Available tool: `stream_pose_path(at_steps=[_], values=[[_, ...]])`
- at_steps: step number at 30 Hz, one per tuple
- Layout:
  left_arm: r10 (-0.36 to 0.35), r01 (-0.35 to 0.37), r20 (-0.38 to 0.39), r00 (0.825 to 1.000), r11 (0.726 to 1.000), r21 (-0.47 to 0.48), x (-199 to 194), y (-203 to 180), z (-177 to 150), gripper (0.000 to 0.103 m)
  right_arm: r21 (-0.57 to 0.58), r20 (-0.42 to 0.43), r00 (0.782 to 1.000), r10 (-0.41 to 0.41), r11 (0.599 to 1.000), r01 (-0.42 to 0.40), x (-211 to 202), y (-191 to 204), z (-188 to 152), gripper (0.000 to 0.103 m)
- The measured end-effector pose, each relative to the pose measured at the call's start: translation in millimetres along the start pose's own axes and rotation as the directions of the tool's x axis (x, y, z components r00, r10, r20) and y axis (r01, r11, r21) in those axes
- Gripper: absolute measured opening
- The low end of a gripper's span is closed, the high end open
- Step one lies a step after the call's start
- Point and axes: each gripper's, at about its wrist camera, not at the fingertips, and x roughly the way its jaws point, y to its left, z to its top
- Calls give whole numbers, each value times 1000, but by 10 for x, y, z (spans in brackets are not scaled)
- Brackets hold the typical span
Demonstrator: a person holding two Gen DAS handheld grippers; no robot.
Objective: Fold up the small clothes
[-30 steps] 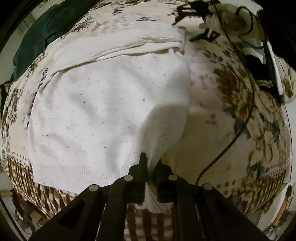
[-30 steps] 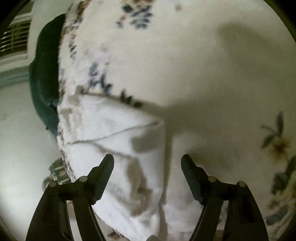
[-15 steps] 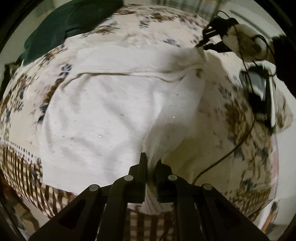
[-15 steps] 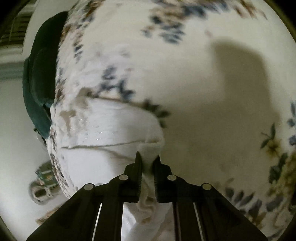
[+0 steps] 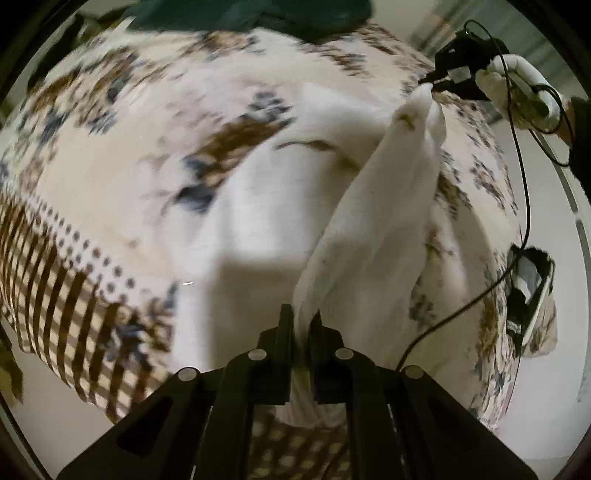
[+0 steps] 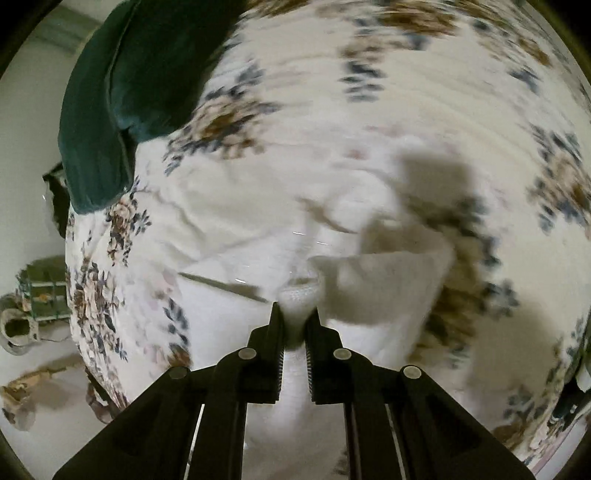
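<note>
A small white knit garment (image 5: 266, 206) lies on a floral bedspread (image 5: 122, 122). My left gripper (image 5: 302, 321) is shut on its near right corner and holds it raised. My right gripper (image 5: 430, 79) shows at the far right of the left wrist view, shut on the far corner, so the right edge (image 5: 373, 221) is lifted taut between both. In the right wrist view my right gripper (image 6: 295, 317) is shut on white fabric (image 6: 295, 295), with the garment (image 6: 369, 284) hanging below it. Both views are blurred.
A dark green pillow (image 6: 122, 92) lies at the head of the bed, also at the top of the left wrist view (image 5: 258, 14). A black cable (image 5: 517, 206) and a phone-like device (image 5: 528, 291) lie at the right. The checkered bed edge (image 5: 62, 295) is at the left.
My right gripper went from open to shut on the far corner. Both grippers have since lifted the garment's right edge off the bed and carried it leftward.
</note>
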Motion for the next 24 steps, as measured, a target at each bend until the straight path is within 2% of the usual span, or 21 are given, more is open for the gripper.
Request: stream_pose_path(at_steps=[4, 6, 8, 10, 11, 13, 14, 16, 18, 19, 20, 23, 24], values=[[-28, 24, -40, 999, 996, -84, 211, 474, 25, 5, -52, -31, 996, -85, 995, 83, 597, 726, 138, 10], [-60, 51, -78, 995, 992, -117, 362, 670, 38, 9, -58, -42, 990, -133, 990, 130, 878, 951, 176, 10], [-53, 34, -123, 991, 987, -159, 478, 860, 19, 9, -57, -97, 982, -165, 986, 160, 1181, 1095, 203, 12], [-61, 29, -153, 986, 979, -200, 533, 1059, -31, 13, -35, -122, 981, -148, 989, 145, 1323, 1093, 181, 19], [-58, 20, -165, 985, 974, -225, 540, 1199, -70, 19, -27, -129, 984, -119, 993, 116, 1343, 1088, 140, 22], [-57, 10, -179, 982, 967, -253, 507, 1410, -132, 23, 2, -152, 987, -44, 999, 45, 1304, 1022, -35, 49], [-54, 3, -188, 981, 964, -264, 479, 1494, -154, 25, 11, -155, 988, -17, 1000, 19, 1265, 984, -124, 52], [-61, 3, -197, 979, 959, -282, 407, 1647, -185, 30, 22, -160, 986, 45, 999, -42, 1090, 828, -477, 54], [-87, 28, -191, 978, 956, -292, 325, 1690, -178, 45, 19, -154, 985, 75, 997, -73, 891, 630, -893, 55], [-100, 43, -188, 977, 956, -290, 298, 1678, -160, 49, 24, -150, 985, 82, 997, -79, 826, 542, -1060, 55], [-108, 52, -185, 977, 957, -284, 278, 1647, -137, 54, 38, -145, 986, 82, 996, -77, 711, 358, -1366, 55], [-119, 74, -184, 976, 969, -235, 275, 1414, -43, 58, 105, -159, 983, 90, 992, -74, 548, -145, -2125, 55], [-118, 76, -190, 975, 974, -212, 298, 1328, -5, 58, 147, -180, 980, 86, 987, -60, 545, -368, -2493, 55]])
